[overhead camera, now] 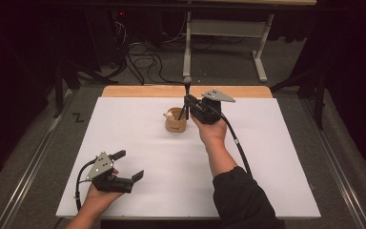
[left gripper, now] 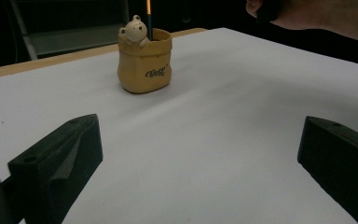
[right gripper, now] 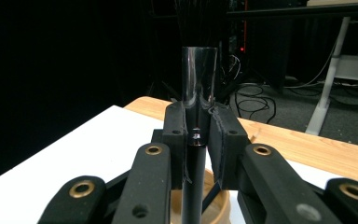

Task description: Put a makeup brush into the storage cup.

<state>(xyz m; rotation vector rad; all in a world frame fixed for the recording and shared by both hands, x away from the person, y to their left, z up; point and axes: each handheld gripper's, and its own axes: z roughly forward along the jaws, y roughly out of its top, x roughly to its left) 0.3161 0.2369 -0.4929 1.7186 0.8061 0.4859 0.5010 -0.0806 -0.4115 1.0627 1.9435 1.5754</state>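
Toward seven o'clock on the white table point(overhead camera: 138, 191), the left tool point(overhead camera: 129, 165) rested in the person's left hand point(overhead camera: 96, 196), its two black jaws spread wide with nothing between them, pointing toward two o'clock across the bare sheet. From the left gripper view, those jaws framed the open table, with the tan pot point(left gripper: 145, 65) standing upright well apart at about eleven o'clock, a small bear figure point(left gripper: 134, 31) perched on its rim and a dark handle rising out of it. Near the table's centre, toward twelve o'clock in the high view, the same pot point(overhead camera: 176, 121) sat just short of the wooden edge strip point(overhead camera: 138, 91). Directly above it, the right tool point(overhead camera: 188, 101) was pressed together on a makeup brush point(right gripper: 198, 84), pinching its black handle just under the shiny ferrule; the brush stood upright with its lower end inside the pot. Right hand point(overhead camera: 211, 130) and dark sleeve point(overhead camera: 240, 195) ran back toward five o'clock.
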